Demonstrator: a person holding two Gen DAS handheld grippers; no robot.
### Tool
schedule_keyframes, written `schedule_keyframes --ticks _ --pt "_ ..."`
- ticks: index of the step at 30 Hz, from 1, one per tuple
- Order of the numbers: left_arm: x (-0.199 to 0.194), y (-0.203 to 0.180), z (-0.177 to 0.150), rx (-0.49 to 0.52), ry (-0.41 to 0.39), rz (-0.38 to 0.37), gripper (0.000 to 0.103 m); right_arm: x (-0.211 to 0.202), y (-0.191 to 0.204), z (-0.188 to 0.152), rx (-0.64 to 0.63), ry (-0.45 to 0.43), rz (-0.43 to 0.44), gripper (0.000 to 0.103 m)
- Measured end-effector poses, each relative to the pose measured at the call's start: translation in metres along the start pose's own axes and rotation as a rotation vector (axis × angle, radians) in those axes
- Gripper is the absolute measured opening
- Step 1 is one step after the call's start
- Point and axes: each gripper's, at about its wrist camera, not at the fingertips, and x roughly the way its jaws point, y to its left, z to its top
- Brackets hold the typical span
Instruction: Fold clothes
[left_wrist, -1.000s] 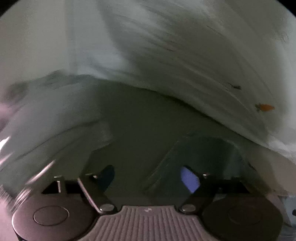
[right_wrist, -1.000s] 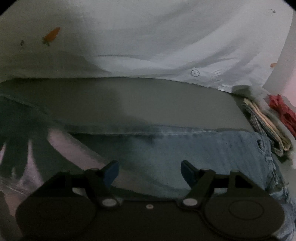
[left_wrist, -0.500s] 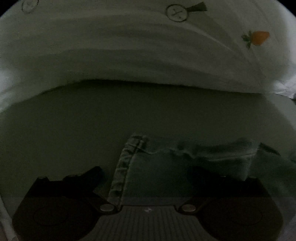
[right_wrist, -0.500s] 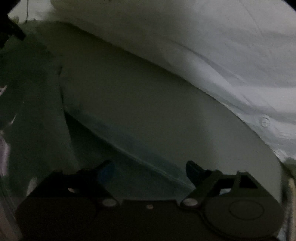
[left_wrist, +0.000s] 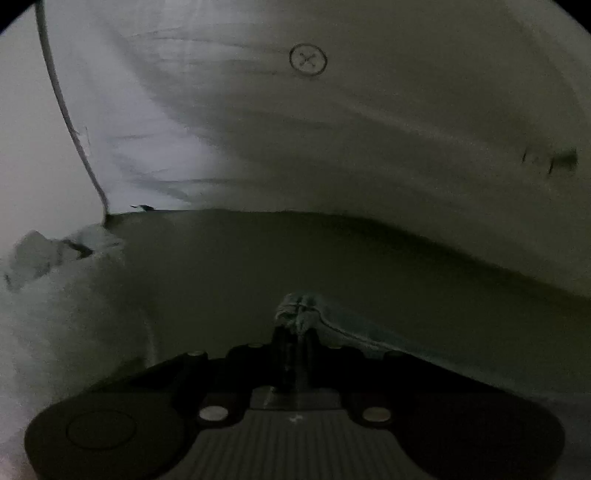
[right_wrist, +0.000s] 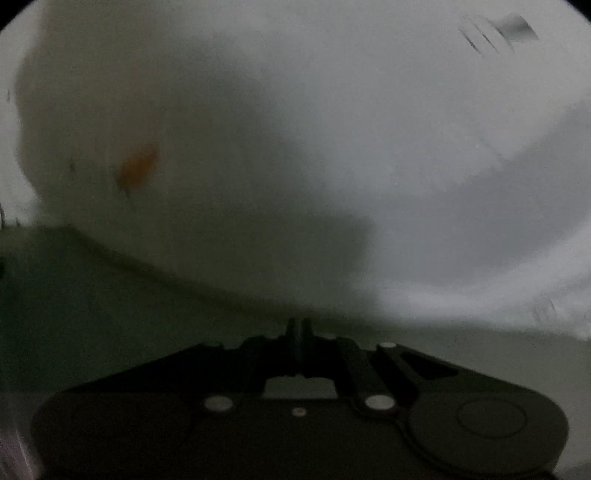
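Observation:
The scene is dim. In the left wrist view my left gripper (left_wrist: 297, 332) is shut on a bunched edge of blue denim jeans (left_wrist: 354, 332), which trail off to the right over the grey-green surface (left_wrist: 258, 266). In the right wrist view my right gripper (right_wrist: 298, 326) has its fingers pressed together; the view is blurred and I see no cloth between them. The jeans are not visible in the right wrist view.
A large white printed sheet or pillow (left_wrist: 332, 129) rises behind the surface, with a small orange carrot print (right_wrist: 137, 168). A crumpled white cloth (left_wrist: 55, 280) lies at the left. A thin grey cord (left_wrist: 70, 122) hangs at the far left.
Both grippers were open a second ago and are now closed. The left one has taken hold of the denim edge. Both views have swung, and the denim has left the right view.

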Motion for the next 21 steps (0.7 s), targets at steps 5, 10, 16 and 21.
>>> schedule_keyframes --ticks 5,10,16,21 --pt "0.011 0.003 -0.028 0.049 0.067 0.072 0.026 -0.014 -0.017 0.006 0.033 -0.004 -0.106 0.051" --pt "-0.024 -0.002 -0.038 0.026 0.030 -0.032 0.073 -0.066 -0.090 -0.065 0.137 0.088 -0.252 0.069" --pt "-0.074 -0.053 -0.052 -0.046 0.044 -0.130 0.083 -0.132 -0.228 -0.165 0.378 0.224 -0.528 0.075" --pt "-0.085 -0.113 -0.068 -0.102 0.127 -0.144 0.084 -0.152 -0.319 -0.216 0.720 0.202 -0.583 0.084"
